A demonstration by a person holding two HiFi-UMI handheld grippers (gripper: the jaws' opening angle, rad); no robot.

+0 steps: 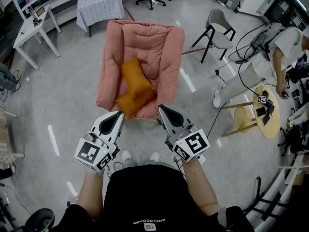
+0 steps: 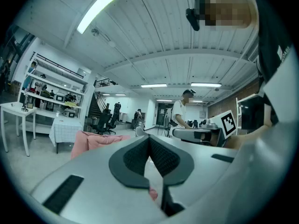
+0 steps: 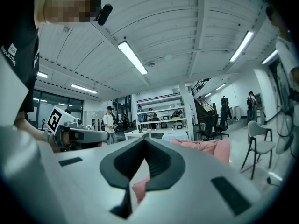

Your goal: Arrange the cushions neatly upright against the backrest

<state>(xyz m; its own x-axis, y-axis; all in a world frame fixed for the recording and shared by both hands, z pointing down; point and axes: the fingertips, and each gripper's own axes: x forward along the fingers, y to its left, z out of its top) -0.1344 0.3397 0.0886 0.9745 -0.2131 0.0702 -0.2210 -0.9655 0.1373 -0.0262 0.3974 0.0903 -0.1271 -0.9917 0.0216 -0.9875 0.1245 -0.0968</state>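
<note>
A pink padded armchair [image 1: 111, 66] stands on the floor ahead of me. Two orange cushions lie flat on its seat: one [image 1: 133, 73] runs back toward the backrest, the other [image 1: 135, 101] lies crosswise at the seat's front edge. My left gripper [image 1: 119, 114] and right gripper [image 1: 161, 108] are both shut and empty, held level side by side just short of the chair's front. In the left gripper view the chair [image 2: 93, 140] shows low at left beyond the left gripper [image 2: 149, 140]. In the right gripper view the chair [image 3: 205, 147] shows right of the right gripper [image 3: 144, 143].
A white table [image 1: 29, 33] and a cloth-covered table [image 1: 100, 5] stand behind the chair at left. A grey chair [image 1: 218, 29] and a person [image 1: 263, 57] by a round yellow table [image 1: 271, 119] are at right. Cables trail on the floor there.
</note>
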